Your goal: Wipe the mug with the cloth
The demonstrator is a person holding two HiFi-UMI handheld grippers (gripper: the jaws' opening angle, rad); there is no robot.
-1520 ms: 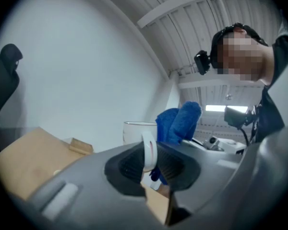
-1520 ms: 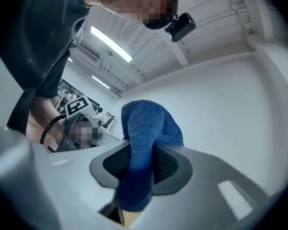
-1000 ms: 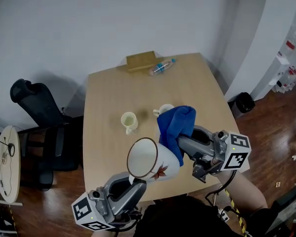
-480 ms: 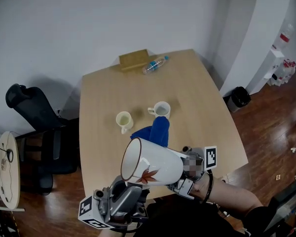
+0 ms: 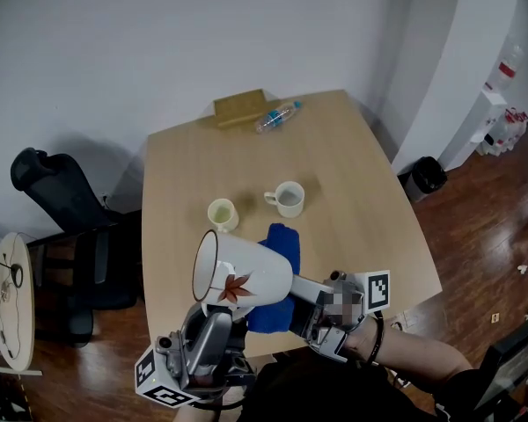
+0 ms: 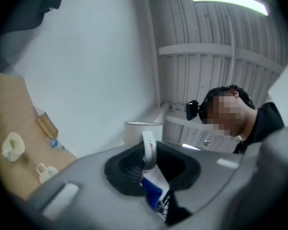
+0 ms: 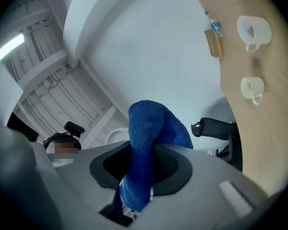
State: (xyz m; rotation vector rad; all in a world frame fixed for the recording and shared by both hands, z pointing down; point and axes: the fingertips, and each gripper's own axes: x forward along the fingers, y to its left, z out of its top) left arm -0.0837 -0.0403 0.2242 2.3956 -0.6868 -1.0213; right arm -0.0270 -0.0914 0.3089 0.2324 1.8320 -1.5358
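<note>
Two firm grips: left gripper [image 5: 218, 316] pinches the mug [image 5: 246, 275] by its thin handle [image 6: 149, 150], tilted over the table [image 5: 361, 174] edge; right gripper [image 7: 141, 171] clamps the cloth [image 7: 149, 128], seemingly against it; hard wiping could twist the mug loose.

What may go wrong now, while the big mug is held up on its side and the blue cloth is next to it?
1. The left gripper holds the mug only by its thin handle, tilted on its side; a push from the cloth might twist it or make it slip.
2. The mug hangs near the table's front edge, so a fall may end on the wooden floor.
</note>
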